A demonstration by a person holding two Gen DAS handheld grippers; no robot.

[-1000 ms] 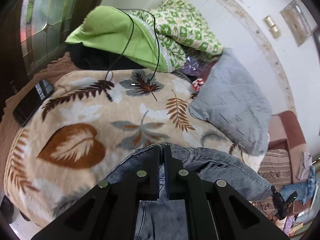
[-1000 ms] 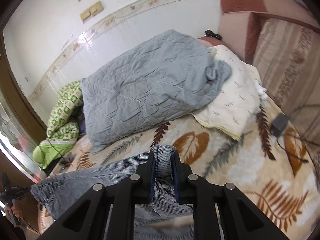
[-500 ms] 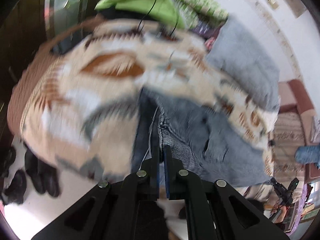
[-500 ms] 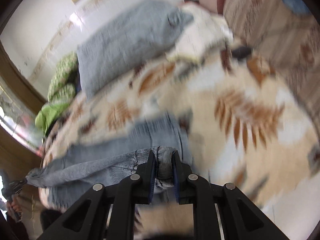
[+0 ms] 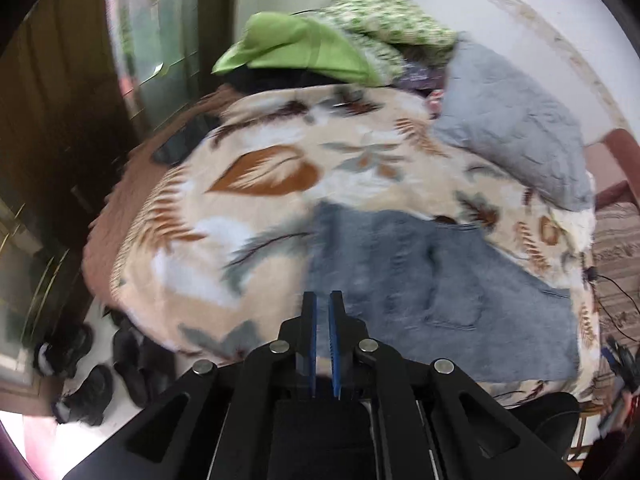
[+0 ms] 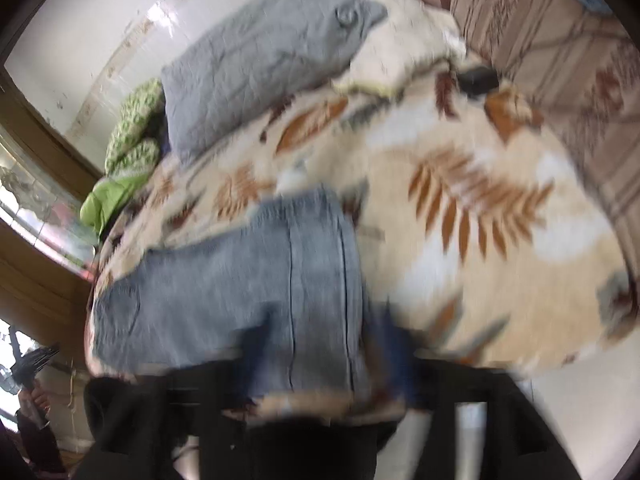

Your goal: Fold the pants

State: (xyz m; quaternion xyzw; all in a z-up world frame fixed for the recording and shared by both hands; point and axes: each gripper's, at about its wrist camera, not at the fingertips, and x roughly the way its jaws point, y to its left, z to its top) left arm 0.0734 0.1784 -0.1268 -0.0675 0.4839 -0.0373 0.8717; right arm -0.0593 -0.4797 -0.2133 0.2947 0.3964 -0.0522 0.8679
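Observation:
Blue-grey jeans (image 5: 440,292) lie flat on the leaf-patterned blanket (image 5: 248,208) near the bed's front edge. My left gripper (image 5: 322,308) hovers over their left edge. Its jaws are opening, with a narrow slit between the blue pads and no cloth in it. In the blurred right wrist view the jeans (image 6: 260,292) spread to the left over the blanket (image 6: 480,240). My right gripper (image 6: 304,384) is at their near right end. Its jaws are opening wide over the cloth and the pads are not pressing on it.
A grey quilted pillow (image 5: 512,132) and a green one (image 5: 296,48) lie at the back by the wall. Dark shoes (image 5: 100,368) sit on the floor at the bed's left. A cream pillow (image 6: 400,52), a black charger (image 6: 478,78) and a striped sofa (image 6: 560,40) are at the right.
Both grippers drew back toward the bed's near edge, laying the jeans down flat. The right jaws sprang wide and let go of the cloth. The left jaws parted slightly and hold nothing.

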